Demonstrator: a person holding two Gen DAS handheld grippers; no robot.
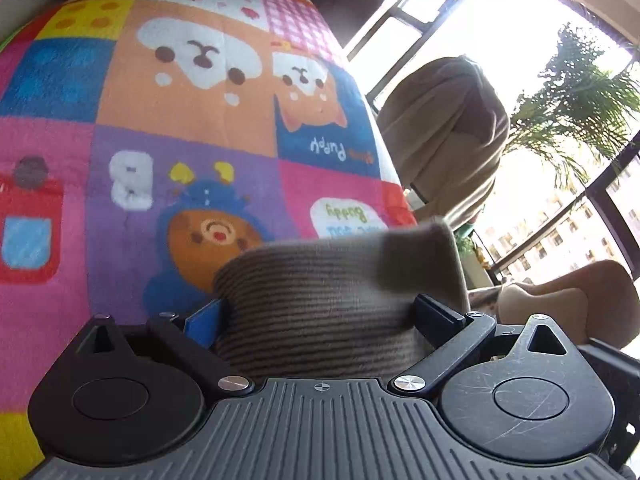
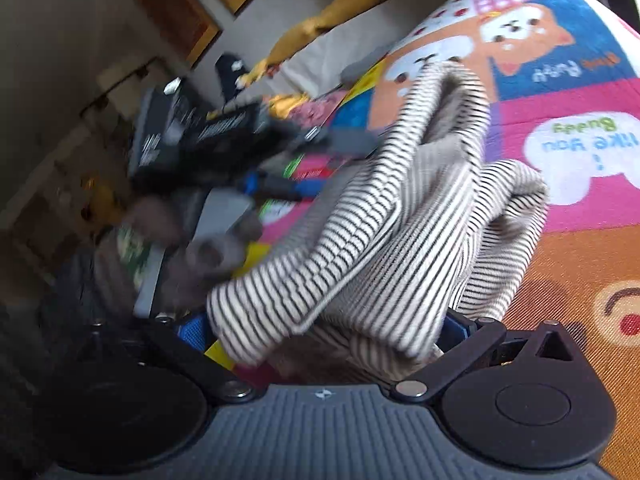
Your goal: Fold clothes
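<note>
Both grippers, left [image 1: 320, 314] and right [image 2: 324, 334], are pinching the striped garment [image 2: 384, 240] above the cartoon blanket [image 1: 168, 128]; its bunched length is running away from the right gripper toward the blanket's far end.

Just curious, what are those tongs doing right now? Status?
Left tongs shut on striped garment. Right tongs shut on it too. Garment bunched above blanket. Nothing in the way.
</note>
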